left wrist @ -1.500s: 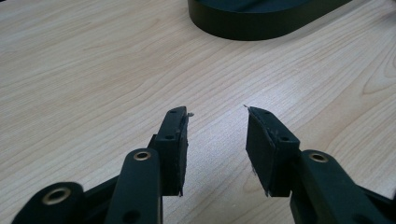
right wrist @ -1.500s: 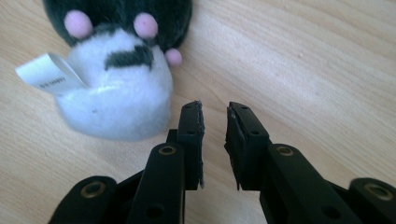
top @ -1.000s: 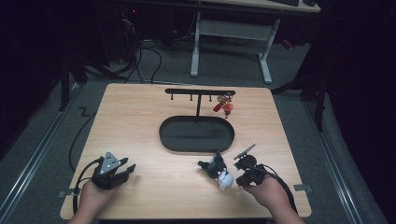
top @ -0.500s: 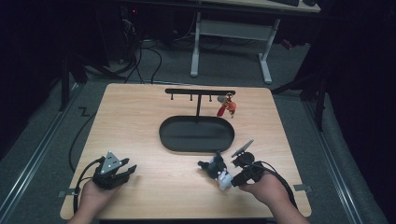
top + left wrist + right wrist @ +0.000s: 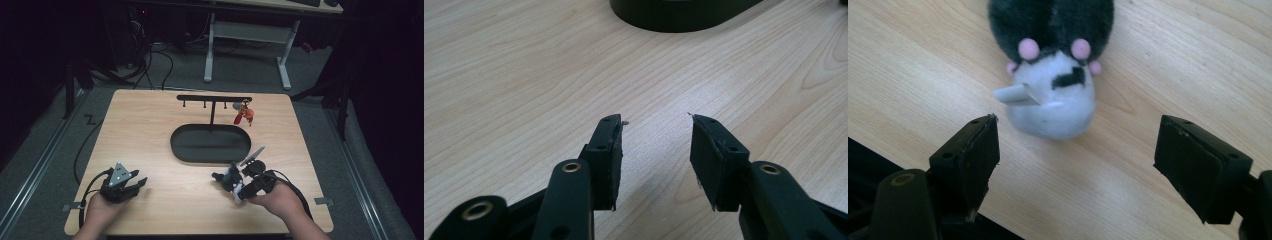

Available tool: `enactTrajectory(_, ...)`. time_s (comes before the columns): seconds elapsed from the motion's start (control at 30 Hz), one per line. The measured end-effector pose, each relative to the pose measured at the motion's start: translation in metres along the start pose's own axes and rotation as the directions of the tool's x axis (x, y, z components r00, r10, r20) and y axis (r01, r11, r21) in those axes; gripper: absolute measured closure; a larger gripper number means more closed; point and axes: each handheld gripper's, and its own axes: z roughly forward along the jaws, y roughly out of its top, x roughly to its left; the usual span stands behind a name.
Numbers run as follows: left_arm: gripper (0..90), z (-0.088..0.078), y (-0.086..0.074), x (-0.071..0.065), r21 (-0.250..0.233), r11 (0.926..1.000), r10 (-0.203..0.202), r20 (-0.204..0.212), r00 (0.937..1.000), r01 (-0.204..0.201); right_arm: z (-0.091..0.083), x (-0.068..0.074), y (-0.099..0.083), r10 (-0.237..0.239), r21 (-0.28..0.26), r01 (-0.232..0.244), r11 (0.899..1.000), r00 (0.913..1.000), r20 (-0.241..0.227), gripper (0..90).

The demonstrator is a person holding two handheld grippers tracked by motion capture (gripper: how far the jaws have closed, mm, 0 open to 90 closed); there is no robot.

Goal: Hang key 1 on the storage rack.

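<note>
The black-and-white plush toy near the oval tray looked soft and light; right gripper gaped wide, best squeezing its pale belly.

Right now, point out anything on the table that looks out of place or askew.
The plush toy lies loose on the bare wood in front of the open right gripper, outside the black tray. A red charm hangs from the rack. Nothing looks spilled or broken.
</note>
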Motion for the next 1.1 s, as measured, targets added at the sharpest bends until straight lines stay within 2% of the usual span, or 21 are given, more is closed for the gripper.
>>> enactTrajectory(0.1, 55.7, 0.001, 0.000, 0.000, -0.001, 1.0000, 0.000, 0.001, 1.0000, 0.000, 0.001, 0.004, 0.004, 0.001, -0.007, -0.001, 1.000, 1.0000, 0.004, 18.3)
enactTrajectory(0.27, 55.4, 0.001, 0.000, -0.001, 0.001, 1.0000, 0.005, 0.006, 1.0000, -0.005, 0.007, 0.011, 0.011, -0.024, -0.005, 0.024, 1.000, 0.9997, 0.002, 18.2)
enactTrajectory(0.3, 55.2, 0.001, 0.000, -0.001, 0.004, 1.0000, 0.006, 0.009, 0.9999, -0.006, 0.008, 0.013, 0.012, -0.011, 0.000, 0.011, 1.000, 0.9999, 0.001, 18.2)
enactTrajectory(0.33, 54.9, 0.002, 0.001, 0.000, 0.009, 0.9999, 0.011, 0.012, 0.9999, -0.011, 0.010, 0.013, 0.013, -0.029, -0.006, 0.029, 1.000, 0.9996, 0.001, 18.0)
enactTrajectory(0.4, 54.6, 0.002, 0.001, 0.000, 0.009, 0.9999, 0.010, 0.013, 0.9999, -0.010, 0.014, 0.015, 0.014, -0.011, 0.002, 0.011, 1.000, 0.9999, -0.001, 18.1)
enactTrajectory(0.43, 54.5, 0.002, 0.001, 0.000, 0.011, 0.9999, 0.010, 0.014, 0.9998, -0.010, 0.017, 0.014, 0.015, -0.038, 0.000, 0.038, 0.999, 0.9993, 0.002, 18.2)
enactTrajectory(0.47, 54.5, 0.002, 0.001, 0.000, 0.010, 0.9999, 0.010, 0.014, 0.9998, -0.010, 0.019, 0.014, 0.016, -0.043, 0.000, 0.043, 0.999, 0.9991, 0.007, 18.3)
enactTrajectory(0.77, 52.9, 0.002, 0.001, 0.000, 0.006, 0.9999, 0.013, 0.017, 0.9998, -0.013, 0.044, 0.013, 0.018, -0.032, 0.017, 0.032, 0.999, 0.9995, -0.010, 18.7)
enactTrajectory(0.87, 52.9, 0.002, 0.001, 0.000, 0.007, 0.9999, 0.013, 0.018, 0.9998, -0.013, 0.050, 0.015, 0.017, -0.044, 0.018, 0.044, 0.999, 0.9990, 0.011, 22.7)
enactTrajectory(0.9, 52.9, 0.002, 0.001, 0.000, 0.009, 0.9998, 0.015, 0.018, 0.9997, -0.015, 0.052, 0.013, 0.017, -0.062, 0.015, 0.062, 0.998, 0.9980, 0.010, 23.1)
enactTrajectory(0.97, 52.8, 0.002, 0.001, 0.000, 0.008, 0.9998, 0.015, 0.018, 0.9997, -0.015, 0.053, 0.015, 0.016, -0.035, 0.023, 0.035, 0.999, 0.9994, 0.007, 26.1)
enactTrajectory(1.03, 52.7, 0.002, 0.001, 0.001, 0.007, 0.9998, 0.016, 0.019, 0.9997, -0.016, 0.053, 0.014, 0.015, -0.047, 0.016, 0.047, 0.999, 0.9989, 0.009, 27.8)
enactTrajectory(1.1, 52.6, 0.002, 0.001, 0.001, 0.006, 0.9998, 0.017, 0.019, 0.9997, -0.017, 0.053, 0.015, 0.014, -0.038, 0.017, 0.038, 0.999, 0.9992, 0.009, 31.9)
